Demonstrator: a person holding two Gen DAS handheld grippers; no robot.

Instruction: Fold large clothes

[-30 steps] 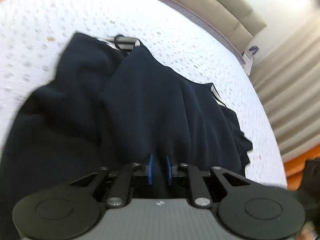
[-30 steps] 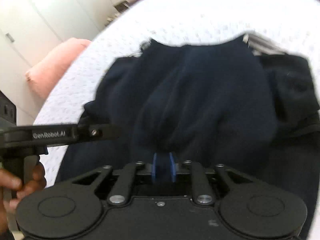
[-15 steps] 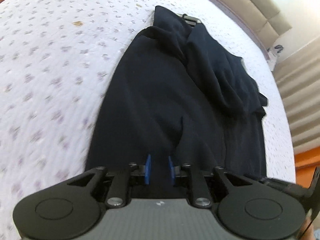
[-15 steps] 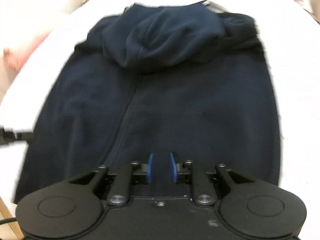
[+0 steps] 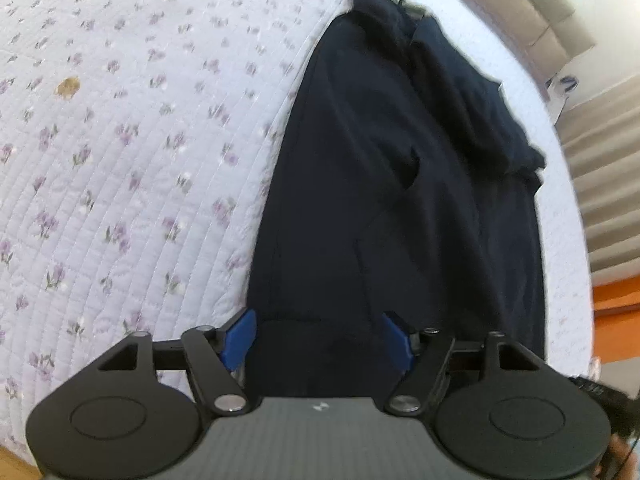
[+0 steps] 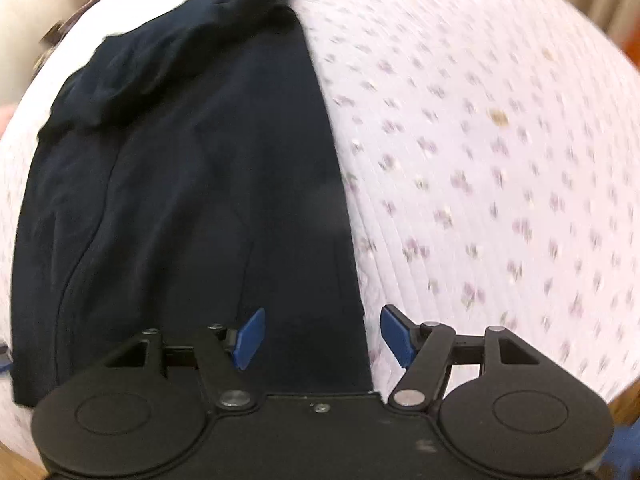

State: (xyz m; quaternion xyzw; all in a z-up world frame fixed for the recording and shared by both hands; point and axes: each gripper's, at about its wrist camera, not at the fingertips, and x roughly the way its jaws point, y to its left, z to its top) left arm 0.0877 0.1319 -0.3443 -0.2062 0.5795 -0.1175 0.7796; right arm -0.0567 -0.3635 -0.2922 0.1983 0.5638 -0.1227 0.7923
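Both grippers stood wide open and held nothing: the left gripper [image 5: 320, 338] had its blue pads either side of the navy garment's [image 5: 400, 208] near hem, and the right gripper [image 6: 322, 334] straddled the garment's [image 6: 192, 184] right edge. The garment lay lengthwise on the floral quilt [image 5: 120, 160], long axis running away toward the bed's far edge. Its bunched far end was hard to make out.

The near hem of the navy hoodie [image 5: 400, 200] disappears under the left gripper [image 5: 316, 338], and the right gripper [image 6: 322, 336] hides it too. Far end by the bed's [image 6: 500, 160] edge is smeared; striped bit there is unreadable.
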